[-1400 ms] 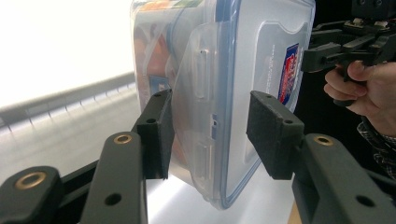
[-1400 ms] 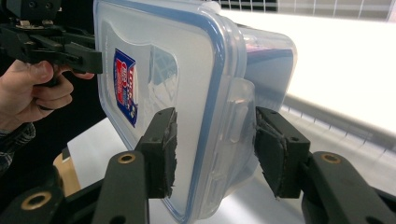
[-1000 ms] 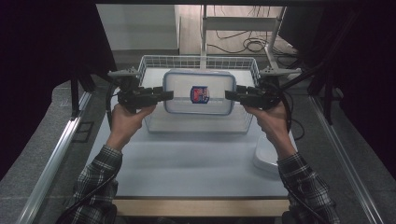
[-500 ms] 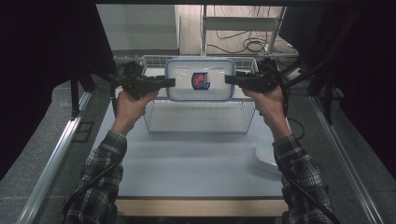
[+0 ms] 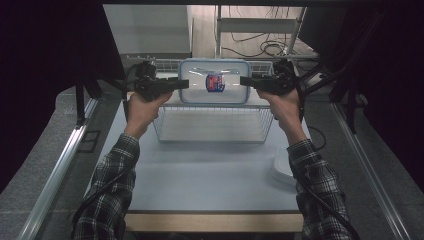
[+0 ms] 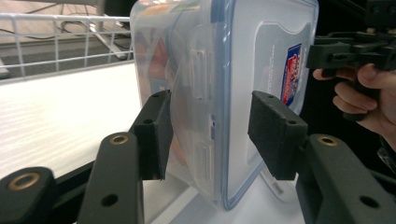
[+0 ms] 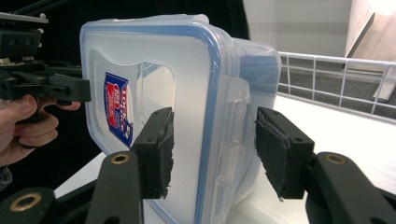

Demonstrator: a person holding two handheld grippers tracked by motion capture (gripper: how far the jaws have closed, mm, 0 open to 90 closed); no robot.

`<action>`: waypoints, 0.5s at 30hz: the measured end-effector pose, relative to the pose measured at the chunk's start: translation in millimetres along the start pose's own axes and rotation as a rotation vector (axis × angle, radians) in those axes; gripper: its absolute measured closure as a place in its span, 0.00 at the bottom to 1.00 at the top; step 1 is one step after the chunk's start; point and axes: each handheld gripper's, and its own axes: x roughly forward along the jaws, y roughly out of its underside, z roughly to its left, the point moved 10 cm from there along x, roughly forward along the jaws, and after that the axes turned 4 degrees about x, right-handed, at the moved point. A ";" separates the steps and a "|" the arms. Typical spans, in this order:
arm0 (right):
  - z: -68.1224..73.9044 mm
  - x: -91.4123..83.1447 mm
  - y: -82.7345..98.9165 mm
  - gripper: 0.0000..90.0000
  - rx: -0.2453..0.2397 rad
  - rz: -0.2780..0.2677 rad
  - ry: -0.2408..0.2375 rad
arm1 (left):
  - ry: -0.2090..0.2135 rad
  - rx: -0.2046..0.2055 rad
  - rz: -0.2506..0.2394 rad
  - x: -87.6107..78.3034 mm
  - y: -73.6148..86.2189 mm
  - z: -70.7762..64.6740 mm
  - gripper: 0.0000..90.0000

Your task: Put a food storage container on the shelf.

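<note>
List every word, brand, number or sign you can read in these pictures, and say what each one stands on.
Red and blue sticker on the lid of the clear plastic container: there is print on it, but it is too blurred and too small to read in any of the views.
Faint pale lines beside the sticker on the lid: too faint to read.
No other readable text on the wire basket or the table.
</note>
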 end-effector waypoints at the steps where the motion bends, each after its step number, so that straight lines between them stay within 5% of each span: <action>1: -0.5 0.6 -0.6 0.53 0.002 -0.001 0.004 | -0.004 0.000 -0.003 0.2 -0.4 0.7 0.55; 10: -5.9 5.0 -5.9 0.52 0.038 -0.016 0.018 | -0.037 -0.001 -0.029 1.9 -11.0 3.2 0.55; 15: -8.7 7.7 -7.4 0.58 -0.003 -0.007 0.080 | -0.060 0.005 -0.022 4.7 -12.9 3.5 0.54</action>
